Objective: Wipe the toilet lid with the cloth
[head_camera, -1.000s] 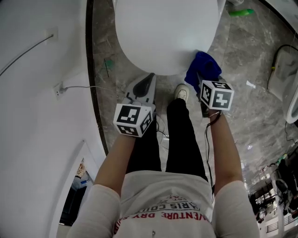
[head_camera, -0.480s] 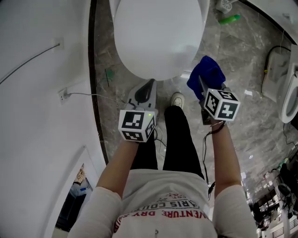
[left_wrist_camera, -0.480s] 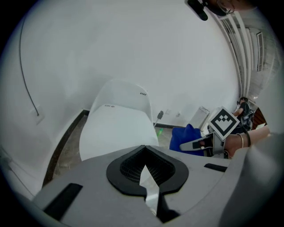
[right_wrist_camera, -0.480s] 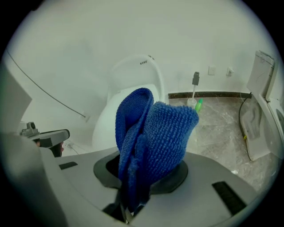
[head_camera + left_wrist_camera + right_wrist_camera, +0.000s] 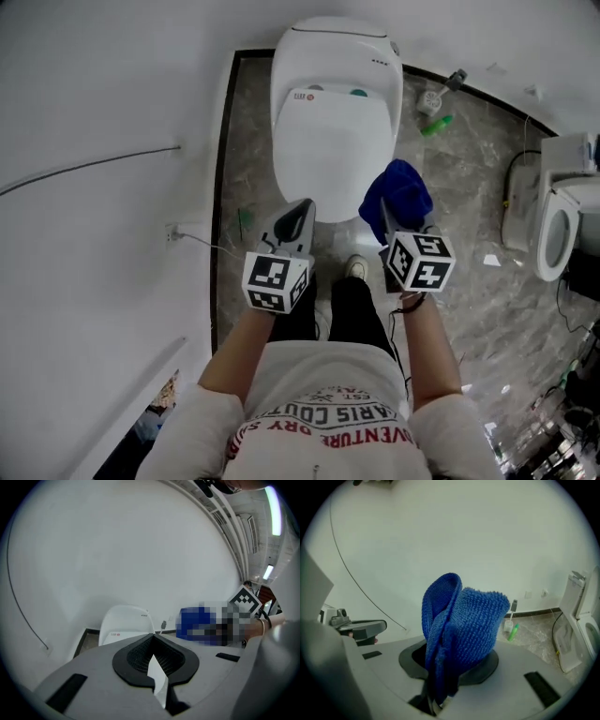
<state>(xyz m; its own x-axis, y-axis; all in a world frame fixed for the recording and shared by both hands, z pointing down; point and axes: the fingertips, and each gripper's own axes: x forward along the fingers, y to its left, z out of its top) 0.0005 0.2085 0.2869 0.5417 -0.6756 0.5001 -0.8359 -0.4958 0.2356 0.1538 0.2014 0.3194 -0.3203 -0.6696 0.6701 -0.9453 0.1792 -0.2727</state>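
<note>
Right gripper view: the right gripper [image 5: 386, 217] pinches the blue cloth [image 5: 459, 634], which stands bunched above its fingers. The left gripper [image 5: 153, 638] has its fingers pressed together, empty. The lid [image 5: 330, 155] lies ahead of both.

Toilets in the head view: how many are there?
2. A white ceramic toilet with closed lid stands straight ahead; a second white toilet, bowl open, sits at the frame's right edge, partly cut off. More could lie out of frame.
</note>
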